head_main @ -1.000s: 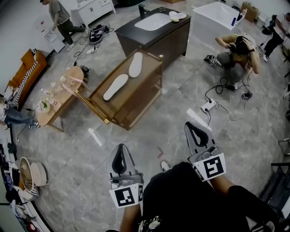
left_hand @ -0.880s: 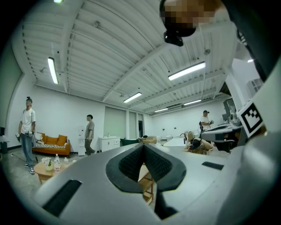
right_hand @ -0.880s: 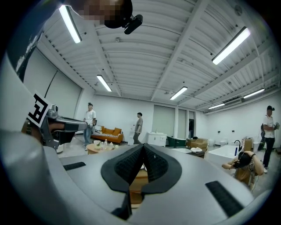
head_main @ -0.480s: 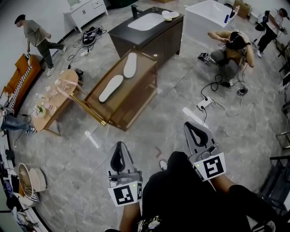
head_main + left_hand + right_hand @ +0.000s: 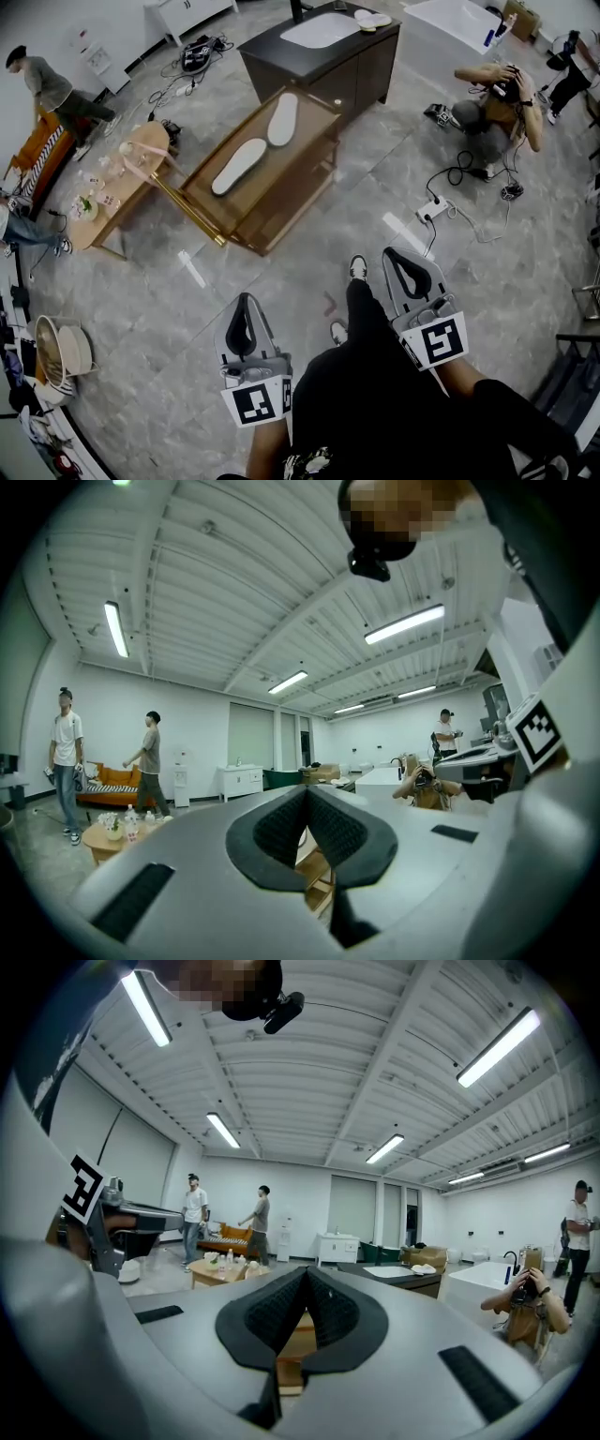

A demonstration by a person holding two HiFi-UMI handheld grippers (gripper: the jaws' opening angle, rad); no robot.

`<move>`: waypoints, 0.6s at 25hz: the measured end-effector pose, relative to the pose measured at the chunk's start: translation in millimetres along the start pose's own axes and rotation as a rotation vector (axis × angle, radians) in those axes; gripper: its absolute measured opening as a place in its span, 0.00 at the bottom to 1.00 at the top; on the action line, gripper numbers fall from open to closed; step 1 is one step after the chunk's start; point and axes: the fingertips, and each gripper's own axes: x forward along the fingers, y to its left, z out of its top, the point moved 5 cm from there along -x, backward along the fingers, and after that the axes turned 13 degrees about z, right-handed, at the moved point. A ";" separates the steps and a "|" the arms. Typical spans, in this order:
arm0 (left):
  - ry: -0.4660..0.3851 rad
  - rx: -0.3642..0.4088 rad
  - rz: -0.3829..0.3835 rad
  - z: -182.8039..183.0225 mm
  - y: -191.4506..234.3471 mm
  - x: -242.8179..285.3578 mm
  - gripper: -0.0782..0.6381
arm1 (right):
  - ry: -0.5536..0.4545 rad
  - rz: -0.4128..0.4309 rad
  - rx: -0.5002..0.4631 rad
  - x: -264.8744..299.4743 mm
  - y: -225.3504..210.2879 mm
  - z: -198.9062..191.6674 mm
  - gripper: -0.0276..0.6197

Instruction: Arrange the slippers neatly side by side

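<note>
White slippers (image 5: pixel 238 166) atop brown rack (image 5: pixel 286 178)

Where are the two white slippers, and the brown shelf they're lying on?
Nearer slipper (image 5: pixel 238 166), head view, middle of its length.
Farther slipper (image 5: pixel 282 119), head view, middle of its length.
Brown shelf (image 5: pixel 292 171), head view, bare top surface beside the slippers.

In your left gripper view, your left tongs (image 5: pixel 307 799) hide most of the wooden rack (image 5: pixel 317 866). The little things (image 5: pixel 92 202) on the round bench (image 5: pixel 145 148) are too small to tell. The left edge cuts off a person (image 5: pixel 28 236).
</note>
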 end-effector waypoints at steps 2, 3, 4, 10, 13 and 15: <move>0.010 0.001 0.015 -1.7 0.9 3.0 0.11 | 0.009 0.013 0.006 6.4 -4.3 -3.6 0.04; 0.014 0.002 0.020 -1.9 1.5 4.8 0.11 | 0.014 0.018 0.007 10.1 -6.4 -4.9 0.04; 0.015 0.004 0.023 -1.7 2.7 7.6 0.11 | 0.016 0.022 0.006 14.7 -8.6 -5.1 0.04; 0.014 -0.004 0.039 -5.1 8.5 35.4 0.11 | 0.009 0.042 -0.015 41.0 -21.5 -3.9 0.04; 0.017 0.013 0.040 -4.8 3.6 52.8 0.11 | 0.033 0.033 0.012 50.0 -35.2 -13.2 0.04; 0.015 0.032 0.038 -0.1 0.3 63.8 0.11 | 0.040 0.033 0.027 58.9 -44.3 -14.1 0.04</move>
